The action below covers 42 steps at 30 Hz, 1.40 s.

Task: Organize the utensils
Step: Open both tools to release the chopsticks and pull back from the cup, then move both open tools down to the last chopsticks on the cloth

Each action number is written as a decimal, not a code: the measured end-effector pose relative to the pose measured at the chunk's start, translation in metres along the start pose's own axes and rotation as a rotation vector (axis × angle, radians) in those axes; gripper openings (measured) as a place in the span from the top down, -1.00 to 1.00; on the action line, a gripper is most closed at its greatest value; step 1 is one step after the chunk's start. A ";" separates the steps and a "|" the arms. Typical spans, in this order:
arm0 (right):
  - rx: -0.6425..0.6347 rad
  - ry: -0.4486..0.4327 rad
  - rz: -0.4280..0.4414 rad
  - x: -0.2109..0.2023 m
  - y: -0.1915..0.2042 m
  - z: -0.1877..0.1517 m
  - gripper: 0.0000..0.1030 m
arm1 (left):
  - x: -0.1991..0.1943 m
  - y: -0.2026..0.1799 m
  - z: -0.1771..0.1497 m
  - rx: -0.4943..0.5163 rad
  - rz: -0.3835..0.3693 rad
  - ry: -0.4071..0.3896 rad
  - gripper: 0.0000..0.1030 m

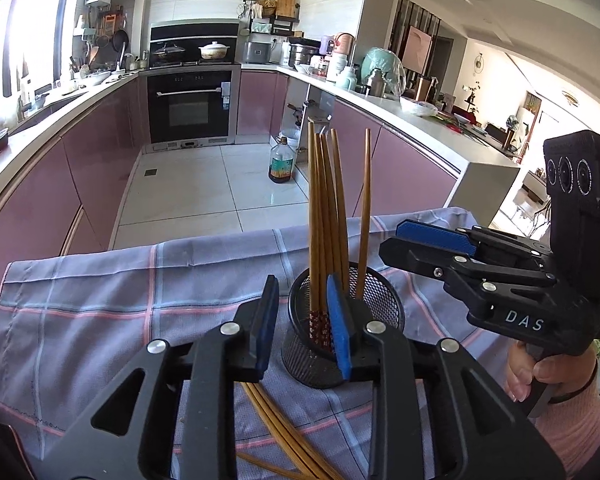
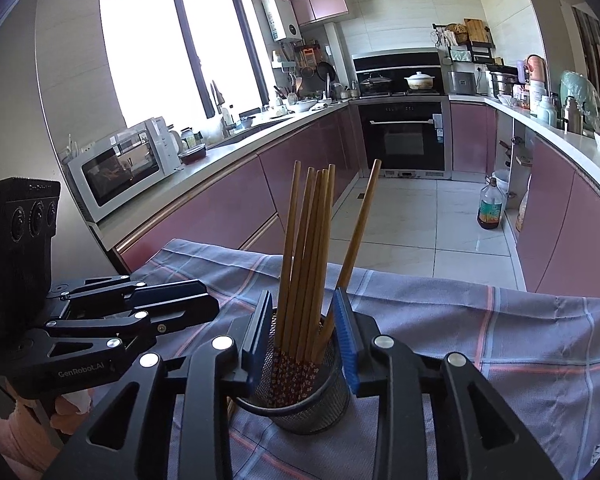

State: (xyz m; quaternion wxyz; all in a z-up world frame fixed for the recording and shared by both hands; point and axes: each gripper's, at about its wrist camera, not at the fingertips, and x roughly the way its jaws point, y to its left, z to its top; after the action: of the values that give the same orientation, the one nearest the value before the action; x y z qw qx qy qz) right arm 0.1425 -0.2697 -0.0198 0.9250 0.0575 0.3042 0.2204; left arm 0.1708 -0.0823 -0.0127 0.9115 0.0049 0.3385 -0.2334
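A checked grey-blue cloth (image 1: 100, 300) is covering the tabletop; brown wooden chopsticks (image 2: 308, 264) are standing in the black mesh cup (image 2: 300, 400), more lying loose nearby (image 1: 276, 432). Both the left gripper (image 1: 304, 320) and right gripper (image 2: 306, 336) are showing narrowly parted, empty jaws, likely after dropping sticks.

Brown, black, blue and plaid at the centre of both views

Plain brown wooden chopsticks (image 2: 306, 256) show dark red ends with a small pale flower print, inside a black wire-mesh cylindrical cup (image 2: 300, 392); the grey-lilac woven tablecloth (image 2: 520, 344) below carries a wide plaid of pink and pale blue lines; both black plastic grippers have ribbed blue pads (image 2: 346, 344); the kitchen cabinets (image 2: 220, 200) behind are glossy mauve-pink
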 end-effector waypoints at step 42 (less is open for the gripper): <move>-0.070 0.275 0.154 0.022 0.053 -0.110 0.24 | -0.009 0.037 -0.141 -0.160 -0.017 0.214 0.22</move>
State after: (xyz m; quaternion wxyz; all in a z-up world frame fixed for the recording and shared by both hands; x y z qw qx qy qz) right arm 0.0739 -0.2154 -0.1077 0.8565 0.0175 0.4146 0.3068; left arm 0.0936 -0.0220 -0.1210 0.8658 -0.0459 0.4512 -0.2114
